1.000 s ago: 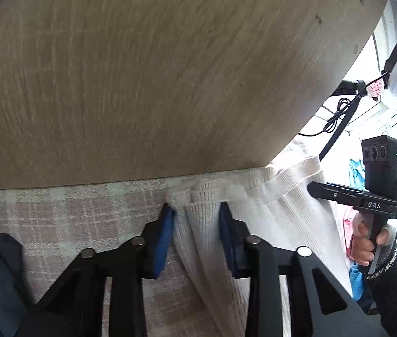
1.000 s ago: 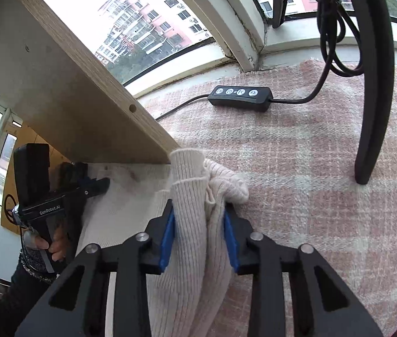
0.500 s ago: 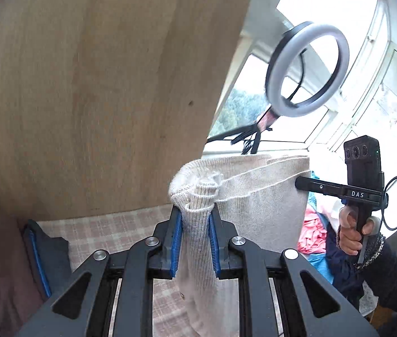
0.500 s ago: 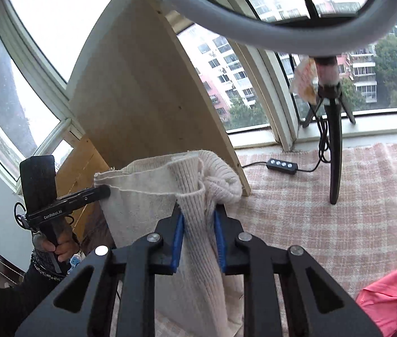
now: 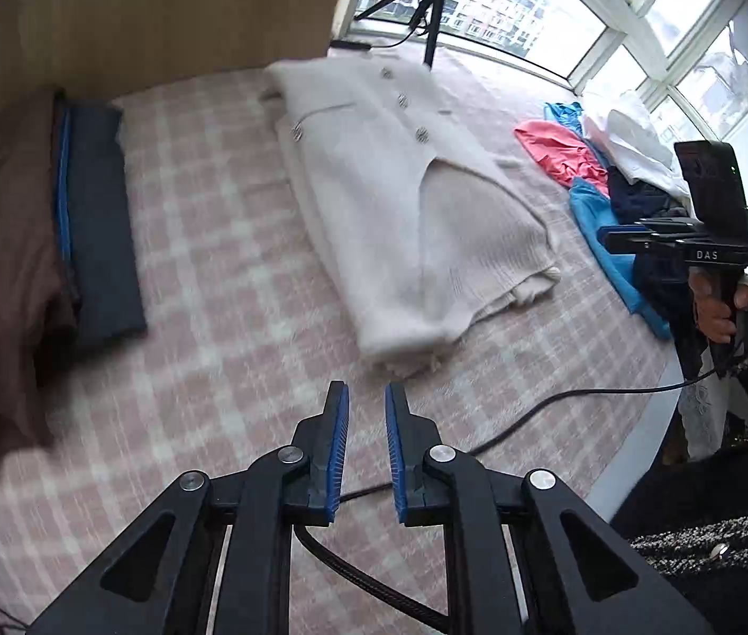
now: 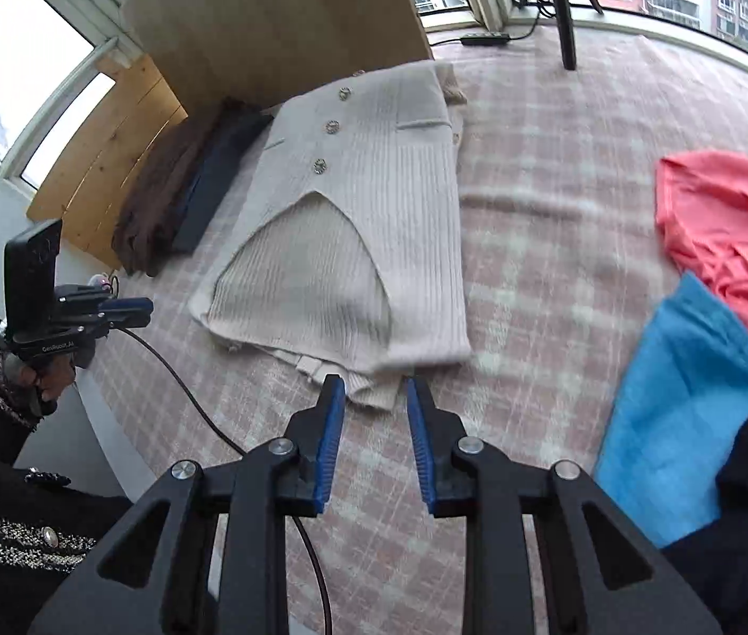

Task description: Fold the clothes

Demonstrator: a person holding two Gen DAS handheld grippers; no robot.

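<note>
Right wrist | cardigan (image 6: 374,222) just beyond parted right gripper (image 6: 375,397)

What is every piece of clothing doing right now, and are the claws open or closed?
Cream cardigan: lying flat, buttoned, folded.
Dark blue garment: folded, beside the brown one.
Pink top: crumpled, unfolded.
Blue cloth: unfolded.
Left claw: open, empty.
Right claw: open, empty.

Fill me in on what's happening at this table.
A person is folding clothes with a handheld gripper in each hand. The cream ribbed knit cardigan with metal buttons lies folded on the pink plaid tablecloth. The left gripper and right gripper are both open, holding nothing, just short of its near edge. A coral garment and a blue garment lie unfolded to the right; a folded dark navy garment sits left.
</note>
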